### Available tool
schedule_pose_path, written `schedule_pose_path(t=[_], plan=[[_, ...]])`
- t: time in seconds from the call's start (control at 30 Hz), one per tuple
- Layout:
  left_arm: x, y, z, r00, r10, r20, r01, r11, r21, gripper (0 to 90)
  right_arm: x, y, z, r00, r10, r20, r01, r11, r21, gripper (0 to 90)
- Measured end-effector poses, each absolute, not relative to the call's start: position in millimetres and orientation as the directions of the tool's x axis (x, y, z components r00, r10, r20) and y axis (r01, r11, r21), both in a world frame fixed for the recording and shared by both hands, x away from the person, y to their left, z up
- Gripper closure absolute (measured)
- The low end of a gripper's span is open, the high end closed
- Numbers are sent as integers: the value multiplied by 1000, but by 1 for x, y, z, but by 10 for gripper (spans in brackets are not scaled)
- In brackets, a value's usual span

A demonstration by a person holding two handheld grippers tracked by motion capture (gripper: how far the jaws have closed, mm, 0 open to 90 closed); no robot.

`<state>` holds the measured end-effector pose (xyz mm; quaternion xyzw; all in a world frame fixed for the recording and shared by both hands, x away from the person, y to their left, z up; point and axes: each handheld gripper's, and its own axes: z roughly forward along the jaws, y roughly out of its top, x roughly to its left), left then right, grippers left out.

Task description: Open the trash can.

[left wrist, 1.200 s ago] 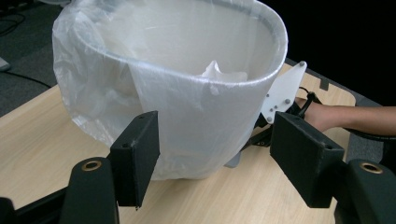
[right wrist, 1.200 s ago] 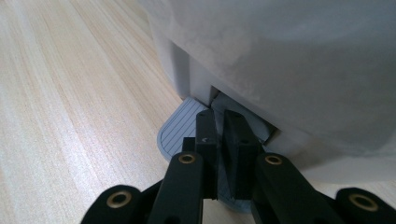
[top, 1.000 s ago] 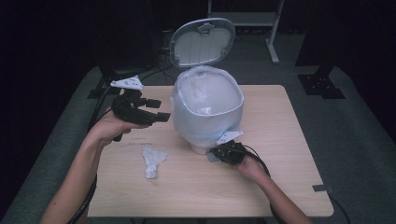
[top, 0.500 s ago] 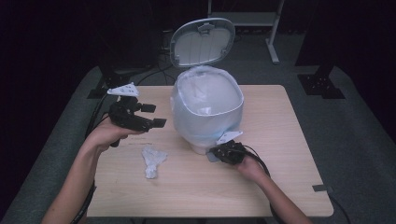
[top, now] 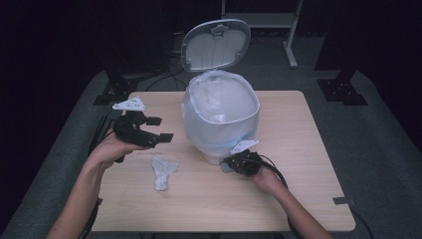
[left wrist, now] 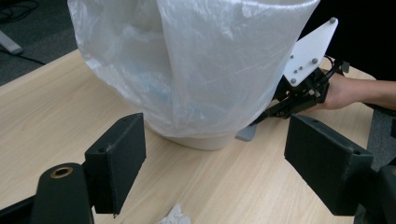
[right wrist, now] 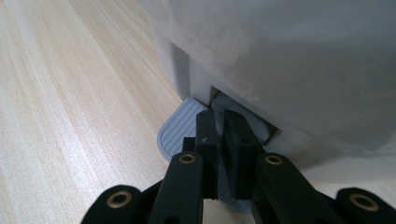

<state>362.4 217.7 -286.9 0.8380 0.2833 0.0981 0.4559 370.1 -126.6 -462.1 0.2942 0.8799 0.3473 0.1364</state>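
lying crumpled on the pale wooden counter (top: 298, 199), a white tissue wad (top: 163, 172), not yet binned. hovering just above it, left tongs (top: 160, 129), empty, jaws having just been opening wide. standing beside, lid up, the white pedal bin lined with a clear plastic bag (top: 221, 117). pressing its grey foot pedal (right wrist: 180, 130), right tongs (right wrist: 222, 135), closed tight. remaining: picking up, dropping in.

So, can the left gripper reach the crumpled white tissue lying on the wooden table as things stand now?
Probably yes. The left gripper hangs open just above and left of the crumpled white tissue, and bare wooden table lies between them. The lined white bin stands to the side.
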Motion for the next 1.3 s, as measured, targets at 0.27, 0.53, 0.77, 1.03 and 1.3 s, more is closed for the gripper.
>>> schedule_pose_path(t=[0.27, 0.53, 0.77, 1.03, 1.3], plan=[[361, 223, -298, 815, 568, -116, 400, -406, 821, 188, 370, -127, -462, -790, 611, -41, 420, 589, 690, 842], [360, 227, -308, 811, 575, -107, 401, -413, 818, 186, 370, -127, -462, -790, 611, -44, 419, 591, 689, 842], [358, 228, -320, 809, 581, -91, 399, -428, 811, 186, 370, -127, -462, -790, 611, -44, 419, 591, 690, 842], [358, 231, -332, 808, 580, -101, 406, -424, 810, 186, 370, -127, -462, -791, 611, -44, 418, 591, 689, 842], [356, 235, -340, 801, 593, -82, 404, -434, 805, 186, 370, -127, -462, -791, 610, -44, 418, 592, 689, 842]])
